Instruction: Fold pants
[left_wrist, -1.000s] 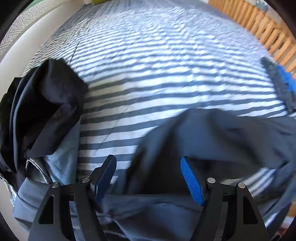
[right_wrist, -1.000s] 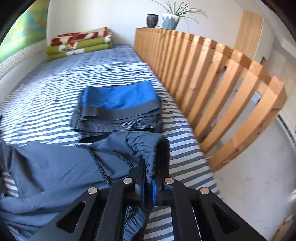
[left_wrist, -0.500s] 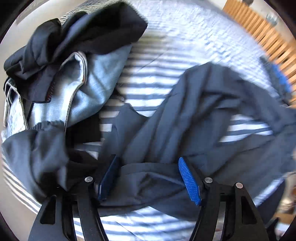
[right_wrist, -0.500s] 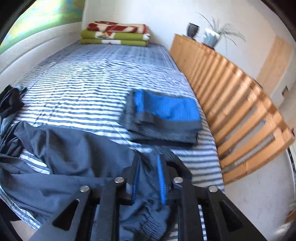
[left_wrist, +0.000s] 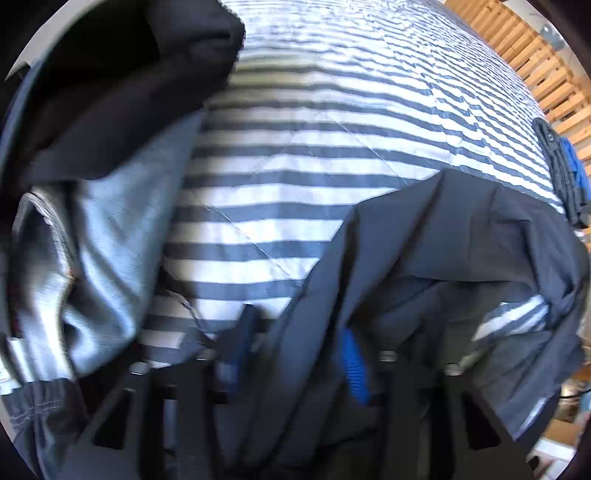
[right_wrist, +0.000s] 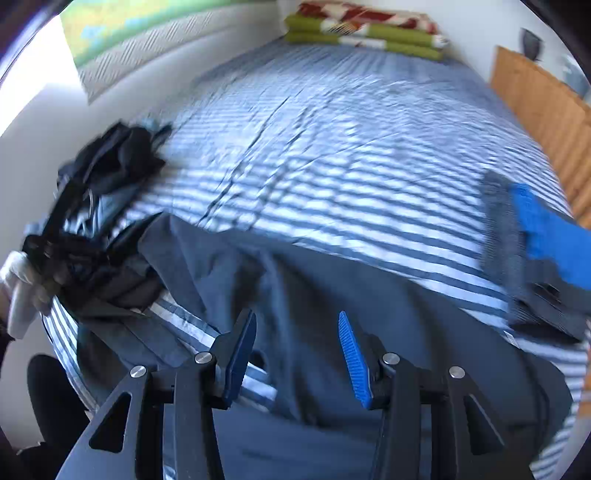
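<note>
Lying crumpled across the near edge of the striped bed (right_wrist: 332, 177), the dark pants (right_wrist: 332, 288) have a fold between the closing left gripper (left_wrist: 295, 354) fingers (blurred, contact unclear), while the right gripper (right_wrist: 297, 358) fingers open above the cloth, holding nothing.
</note>
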